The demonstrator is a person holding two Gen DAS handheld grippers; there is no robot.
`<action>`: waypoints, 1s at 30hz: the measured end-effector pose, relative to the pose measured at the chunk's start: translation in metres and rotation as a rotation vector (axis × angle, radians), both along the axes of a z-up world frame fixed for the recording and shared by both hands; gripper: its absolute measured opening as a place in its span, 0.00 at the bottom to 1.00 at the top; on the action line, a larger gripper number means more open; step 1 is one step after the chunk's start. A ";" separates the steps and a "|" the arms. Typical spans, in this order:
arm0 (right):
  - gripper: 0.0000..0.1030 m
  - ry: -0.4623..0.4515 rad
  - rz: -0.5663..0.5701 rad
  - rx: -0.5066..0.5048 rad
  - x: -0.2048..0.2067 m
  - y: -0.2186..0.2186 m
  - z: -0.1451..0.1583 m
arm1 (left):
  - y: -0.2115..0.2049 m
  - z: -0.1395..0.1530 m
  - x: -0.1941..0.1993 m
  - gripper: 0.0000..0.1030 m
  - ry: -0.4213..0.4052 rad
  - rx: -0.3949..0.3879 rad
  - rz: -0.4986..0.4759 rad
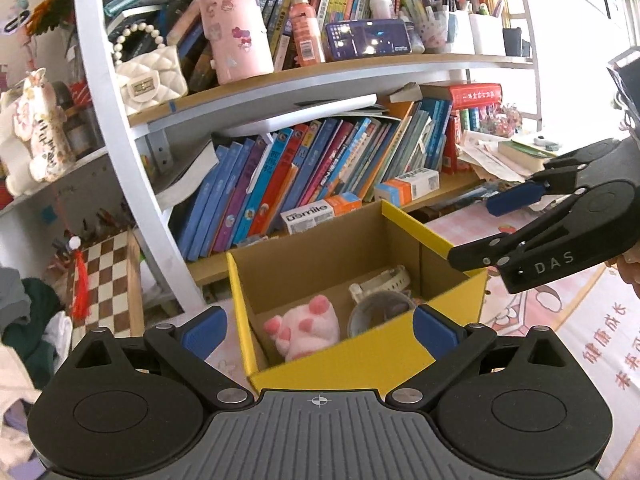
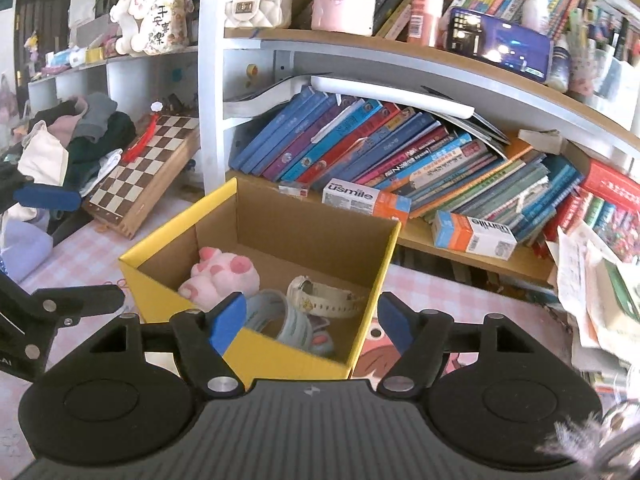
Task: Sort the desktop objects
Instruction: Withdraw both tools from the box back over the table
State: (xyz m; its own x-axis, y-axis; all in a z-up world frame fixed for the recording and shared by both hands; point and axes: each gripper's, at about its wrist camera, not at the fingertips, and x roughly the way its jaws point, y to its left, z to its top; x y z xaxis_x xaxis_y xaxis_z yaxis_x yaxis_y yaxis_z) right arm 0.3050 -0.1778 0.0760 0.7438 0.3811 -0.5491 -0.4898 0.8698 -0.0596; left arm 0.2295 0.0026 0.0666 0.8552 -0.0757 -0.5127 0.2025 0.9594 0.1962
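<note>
Now both grippers hover just short of the yellow cardboard box point(image 2: 256, 364), straight ahead below them. The left gripper point(image 1: 320, 330) and right gripper point(image 2: 312, 320) stand wide and empty; neither is clearly nearer.

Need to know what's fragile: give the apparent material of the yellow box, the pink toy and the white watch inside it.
Yellow box: corrugated cardboard, matte yellow outside, bare brown inside. Pink toy: soft plush, fuzzy pile, a paw shape with darker pads. White watch: the strap looks like smooth rubber or plastic, with punched holes; which one is unclear.
</note>
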 end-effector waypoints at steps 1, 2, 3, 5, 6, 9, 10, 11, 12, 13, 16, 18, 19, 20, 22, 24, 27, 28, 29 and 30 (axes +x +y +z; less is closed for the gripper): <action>0.72 0.001 -0.006 0.006 -0.005 -0.001 0.000 | 0.001 0.000 -0.004 0.98 0.000 -0.004 0.002; 0.75 0.003 -0.010 0.011 -0.011 -0.002 0.000 | 0.003 -0.001 -0.009 0.98 0.001 -0.007 0.005; 0.75 0.004 -0.014 0.014 -0.016 -0.003 -0.001 | 0.004 -0.001 -0.013 0.98 0.003 -0.011 0.008; 0.77 0.006 -0.018 0.010 -0.027 -0.004 -0.002 | 0.006 -0.004 -0.022 0.98 0.008 -0.019 0.014; 0.78 0.007 -0.020 0.005 -0.032 -0.004 -0.003 | 0.007 -0.005 -0.026 0.98 0.011 -0.020 0.016; 0.80 0.010 -0.028 -0.007 -0.049 -0.004 -0.007 | 0.009 -0.010 -0.038 0.98 0.023 -0.023 0.022; 0.81 0.012 -0.031 -0.009 -0.054 -0.004 -0.009 | 0.010 -0.012 -0.042 0.98 0.026 -0.023 0.024; 0.82 0.013 -0.036 -0.011 -0.059 -0.004 -0.011 | 0.011 -0.013 -0.046 0.98 0.029 -0.025 0.027; 0.82 0.012 -0.041 -0.011 -0.064 -0.004 -0.013 | 0.012 -0.014 -0.049 0.98 0.031 -0.029 0.030; 0.82 0.012 -0.046 -0.011 -0.070 -0.004 -0.015 | 0.013 -0.015 -0.053 0.98 0.031 -0.031 0.034; 0.86 0.006 -0.067 -0.008 -0.086 -0.005 -0.020 | 0.016 -0.016 -0.065 0.98 0.028 -0.035 0.050; 0.88 -0.003 -0.087 0.002 -0.096 -0.007 -0.022 | 0.019 -0.016 -0.073 0.98 0.025 -0.040 0.061; 0.89 -0.006 -0.097 0.008 -0.100 -0.008 -0.023 | 0.021 -0.016 -0.076 0.98 0.024 -0.042 0.068; 0.90 -0.009 -0.107 0.016 -0.104 -0.009 -0.025 | 0.023 -0.016 -0.080 0.98 0.023 -0.044 0.075; 0.92 -0.014 -0.128 0.032 -0.114 -0.011 -0.028 | 0.025 -0.017 -0.086 0.98 0.022 -0.050 0.090; 0.93 -0.020 -0.145 0.045 -0.123 -0.013 -0.032 | 0.028 -0.019 -0.094 0.98 0.024 -0.059 0.107; 0.94 -0.023 -0.158 0.065 -0.137 -0.016 -0.039 | 0.032 -0.024 -0.103 0.98 0.032 -0.068 0.128; 0.95 -0.021 -0.162 0.072 -0.142 -0.017 -0.042 | 0.033 -0.027 -0.107 0.98 0.037 -0.068 0.134; 0.95 -0.017 -0.168 0.078 -0.146 -0.018 -0.044 | 0.034 -0.030 -0.110 0.98 0.043 -0.070 0.140; 0.95 -0.012 -0.173 0.085 -0.150 -0.019 -0.047 | 0.035 -0.033 -0.113 0.98 0.049 -0.071 0.147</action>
State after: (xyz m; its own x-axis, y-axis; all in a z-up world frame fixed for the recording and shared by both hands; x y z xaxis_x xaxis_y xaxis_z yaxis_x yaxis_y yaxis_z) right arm 0.1546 -0.1965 0.0291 0.8082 0.2917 -0.5116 -0.3324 0.9430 0.0125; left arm 0.1166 0.0375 0.0341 0.8336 0.0104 -0.5523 0.0669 0.9906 0.1197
